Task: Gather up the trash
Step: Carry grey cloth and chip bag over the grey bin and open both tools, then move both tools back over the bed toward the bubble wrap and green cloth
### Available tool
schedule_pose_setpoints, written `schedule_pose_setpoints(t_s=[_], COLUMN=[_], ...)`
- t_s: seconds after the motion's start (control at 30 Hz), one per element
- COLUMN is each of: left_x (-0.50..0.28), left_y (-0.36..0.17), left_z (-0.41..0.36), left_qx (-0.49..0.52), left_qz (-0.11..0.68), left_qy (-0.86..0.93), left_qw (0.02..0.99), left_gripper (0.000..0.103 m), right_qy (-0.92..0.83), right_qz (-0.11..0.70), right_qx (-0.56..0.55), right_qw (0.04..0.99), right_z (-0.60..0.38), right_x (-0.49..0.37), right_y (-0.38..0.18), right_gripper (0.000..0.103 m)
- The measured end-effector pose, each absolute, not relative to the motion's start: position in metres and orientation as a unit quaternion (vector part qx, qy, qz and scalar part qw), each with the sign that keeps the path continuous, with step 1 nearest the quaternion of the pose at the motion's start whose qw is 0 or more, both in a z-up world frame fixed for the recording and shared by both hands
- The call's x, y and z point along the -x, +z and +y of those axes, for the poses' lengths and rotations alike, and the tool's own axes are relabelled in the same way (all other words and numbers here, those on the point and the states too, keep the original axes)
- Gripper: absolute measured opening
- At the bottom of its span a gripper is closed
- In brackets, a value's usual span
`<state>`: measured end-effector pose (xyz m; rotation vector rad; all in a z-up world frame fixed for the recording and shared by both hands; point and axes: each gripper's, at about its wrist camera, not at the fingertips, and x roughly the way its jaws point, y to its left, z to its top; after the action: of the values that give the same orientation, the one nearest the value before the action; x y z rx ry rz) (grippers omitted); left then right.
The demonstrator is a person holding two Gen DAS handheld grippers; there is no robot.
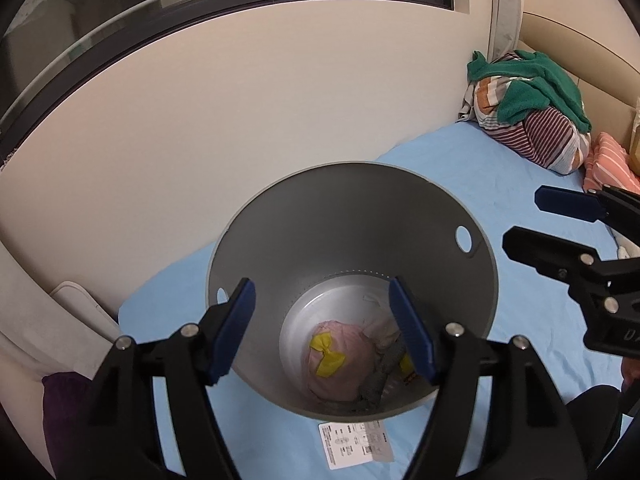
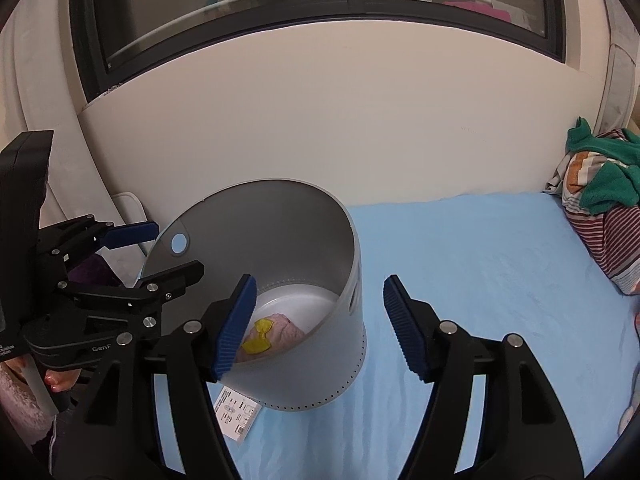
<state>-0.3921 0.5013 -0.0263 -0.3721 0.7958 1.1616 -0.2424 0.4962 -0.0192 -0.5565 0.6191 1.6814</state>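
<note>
Resting at the bottom of the grey bin (image 1: 352, 216), just beyond the left tongs (image 1: 324, 330), a pink wad with yellow tape (image 1: 334, 360) and crumpled scraps look already collected. Both the left tongs and the right tongs (image 2: 320, 326) stand spread and empty. A printed label (image 1: 356, 444) lies on the blue bed sheet (image 2: 480, 264) below the left tongs, probably still to be picked up.

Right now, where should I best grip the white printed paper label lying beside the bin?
Grip the free edge of the white printed paper label, coming from the near side, away from the grey round metal bin. It lies flat on the blue bedsheet, its far end at the bin's base, so pinch low there.
</note>
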Motion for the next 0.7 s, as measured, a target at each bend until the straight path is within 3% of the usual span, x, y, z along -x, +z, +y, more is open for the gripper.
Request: schedule_pose_setpoints(t_s=[0.7], left_x=[0.391], left_y=[-0.012], left_z=[0.423], left_qx=[0.145], left_qz=[0.328], left_qy=[0.535], left_qw=[0.765], left_gripper=[0.070], right_qy=[0.713], right_qz=[0.252], right_qx=[0.212], right_qw=[0.619], right_z=[0.440], right_x=[0.227], right_y=[-0.015], right_gripper=[0.064])
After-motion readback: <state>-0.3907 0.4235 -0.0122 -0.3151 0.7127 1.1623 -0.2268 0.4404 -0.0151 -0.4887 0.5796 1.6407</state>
